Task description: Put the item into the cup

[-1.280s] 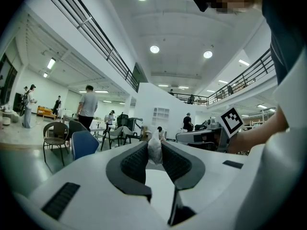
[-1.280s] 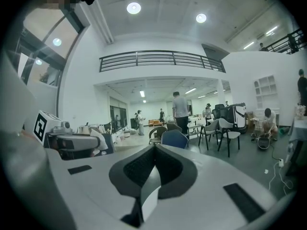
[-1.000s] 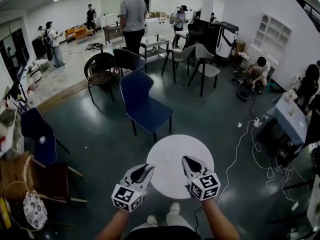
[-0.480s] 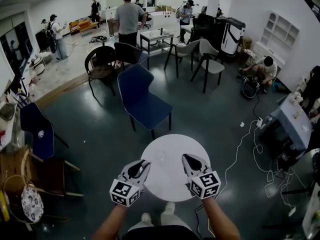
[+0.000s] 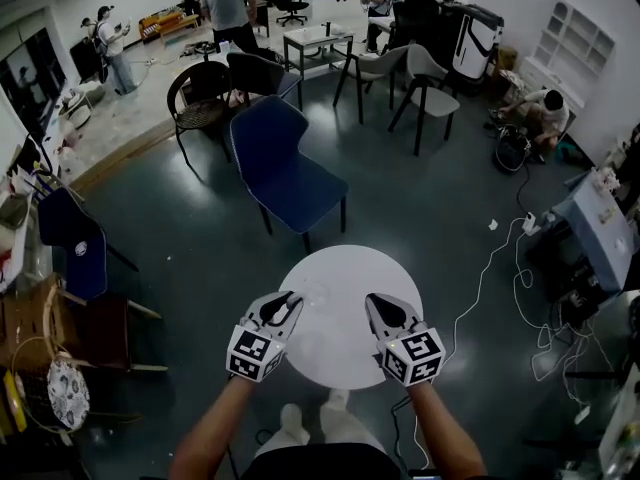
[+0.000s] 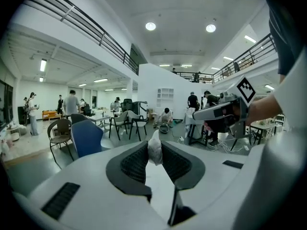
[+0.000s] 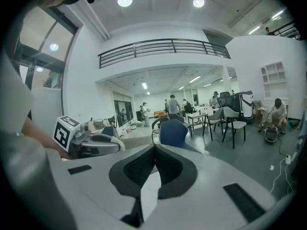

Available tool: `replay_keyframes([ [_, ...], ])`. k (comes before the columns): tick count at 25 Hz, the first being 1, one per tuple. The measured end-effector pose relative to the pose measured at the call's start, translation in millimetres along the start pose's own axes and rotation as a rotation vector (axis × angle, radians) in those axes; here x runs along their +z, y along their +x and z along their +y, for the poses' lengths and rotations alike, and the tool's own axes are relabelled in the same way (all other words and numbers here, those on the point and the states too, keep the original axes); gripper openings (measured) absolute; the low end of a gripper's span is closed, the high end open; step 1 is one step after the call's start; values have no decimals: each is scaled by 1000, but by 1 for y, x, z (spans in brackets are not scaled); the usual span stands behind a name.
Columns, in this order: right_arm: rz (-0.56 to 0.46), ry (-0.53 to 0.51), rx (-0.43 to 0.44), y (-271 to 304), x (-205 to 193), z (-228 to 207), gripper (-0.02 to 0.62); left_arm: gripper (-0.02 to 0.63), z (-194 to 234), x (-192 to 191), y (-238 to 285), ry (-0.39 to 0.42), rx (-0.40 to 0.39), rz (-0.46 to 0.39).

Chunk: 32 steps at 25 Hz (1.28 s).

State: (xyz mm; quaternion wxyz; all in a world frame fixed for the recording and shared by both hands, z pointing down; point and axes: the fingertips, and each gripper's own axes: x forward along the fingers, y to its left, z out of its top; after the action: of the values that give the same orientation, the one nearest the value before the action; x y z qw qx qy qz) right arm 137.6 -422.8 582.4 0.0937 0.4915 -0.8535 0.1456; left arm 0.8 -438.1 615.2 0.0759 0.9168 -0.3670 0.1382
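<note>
The left gripper (image 5: 287,301) pinches a small whitish crumpled item (image 6: 154,151) over the round table's (image 5: 345,268) near-left edge, just beside a faint clear cup (image 5: 317,293). The right gripper's (image 5: 377,302) jaws meet, empty, over the near-right edge.

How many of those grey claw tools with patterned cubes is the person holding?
2. The left gripper, over the round white table's left edge, grips a small crumpled whitish item; the right gripper, over its right side, is shut and empty. No others visible.
</note>
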Motion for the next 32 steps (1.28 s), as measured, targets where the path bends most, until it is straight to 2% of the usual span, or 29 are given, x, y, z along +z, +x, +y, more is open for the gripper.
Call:
replay_keyframes([
  [13,92,25,33,6,-48,-26,15,90,10,-83,57,9,-8,215],
  [26,164,58,41,13,-85,-51,15,91,14,-120,114,102,-34,329],
  [32,183,80,30,18,-95,-64,15,91,22,-131,133,84,-24,352],
])
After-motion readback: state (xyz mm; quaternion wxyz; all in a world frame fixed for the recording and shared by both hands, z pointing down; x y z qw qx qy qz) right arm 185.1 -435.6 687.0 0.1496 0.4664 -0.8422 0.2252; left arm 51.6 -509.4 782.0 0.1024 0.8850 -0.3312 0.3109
